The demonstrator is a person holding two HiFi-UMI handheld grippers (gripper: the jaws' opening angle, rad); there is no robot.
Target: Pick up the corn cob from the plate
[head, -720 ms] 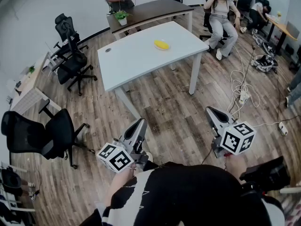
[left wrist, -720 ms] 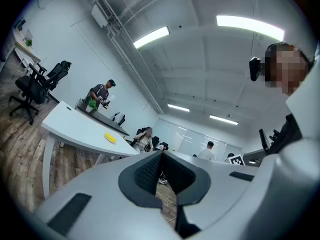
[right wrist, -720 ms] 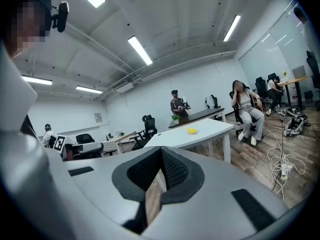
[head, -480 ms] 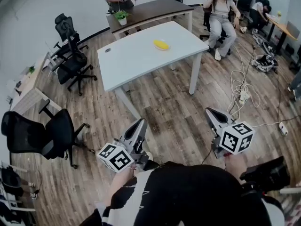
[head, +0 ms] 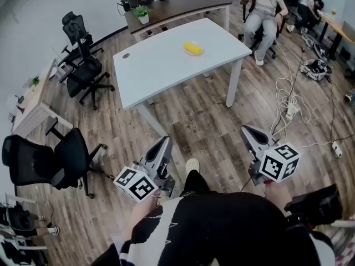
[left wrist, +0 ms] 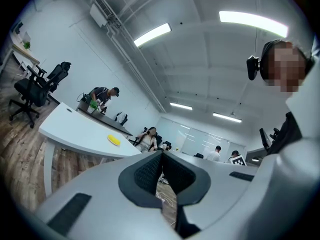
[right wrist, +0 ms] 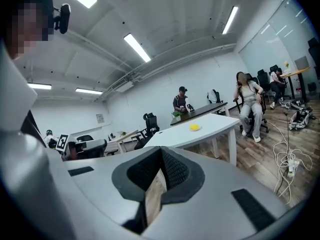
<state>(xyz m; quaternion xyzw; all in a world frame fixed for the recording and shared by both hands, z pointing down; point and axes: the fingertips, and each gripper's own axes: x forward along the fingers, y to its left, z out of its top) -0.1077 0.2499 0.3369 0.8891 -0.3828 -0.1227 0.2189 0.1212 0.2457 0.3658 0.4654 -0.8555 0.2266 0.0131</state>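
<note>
The yellow corn cob [head: 192, 48] lies on a small plate on the white table [head: 161, 71], far ahead of both grippers; the plate itself is hard to make out. Over the wooden floor, my left gripper [head: 165, 143] is held low and shut, with nothing in it. To its right, my right gripper [head: 246, 129] is also shut and empty. In the left gripper view the corn cob [left wrist: 114, 140] is a small yellow spot on the table [left wrist: 70, 133] beyond the jaws [left wrist: 161, 154]. The right gripper view shows the cob [right wrist: 194, 127] above its jaws [right wrist: 161, 151].
Black office chairs [head: 83, 73] stand left of the table, and one more [head: 47, 162] is near my left side. A brown desk [head: 177, 7] with a potted plant [head: 142, 14] sits behind. People sit at the back. Cables and power strips [head: 288, 107] lie on the floor at right.
The view has shifted forward, so the table looks slightly nearer. A shoe now shows between the grippers. Both grippers keep their places and stay shut.
</note>
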